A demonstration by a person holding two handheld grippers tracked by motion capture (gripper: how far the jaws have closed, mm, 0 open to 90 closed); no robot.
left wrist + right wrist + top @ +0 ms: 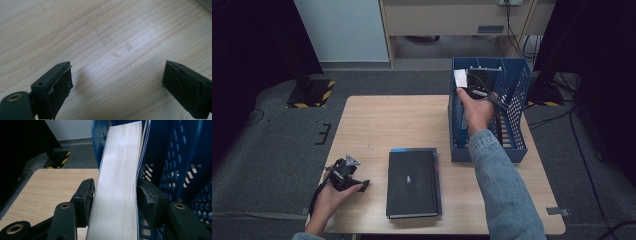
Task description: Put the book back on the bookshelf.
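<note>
A thick book (pixel 117 180) stands upright in the blue basket (pixel 517 125), between the right gripper (pixel 115 197) jaws, apparently barely touching; these should be withdrawn straight. The left gripper (pixel 117 85) rests parted.

The high view looks forward and down from above the person's side, far enough to take in the whole table (pixel 382 120), with the basket (pixel 517 80) at 1 o'clock. The left gripper view sits very near the wood and looks down on it between its own jaws. The right gripper view looks along its jaws, very close to the book (pixel 117 185) in the basket (pixel 185 157), and shares basket and table (pixel 50 187) with the high view.
</note>
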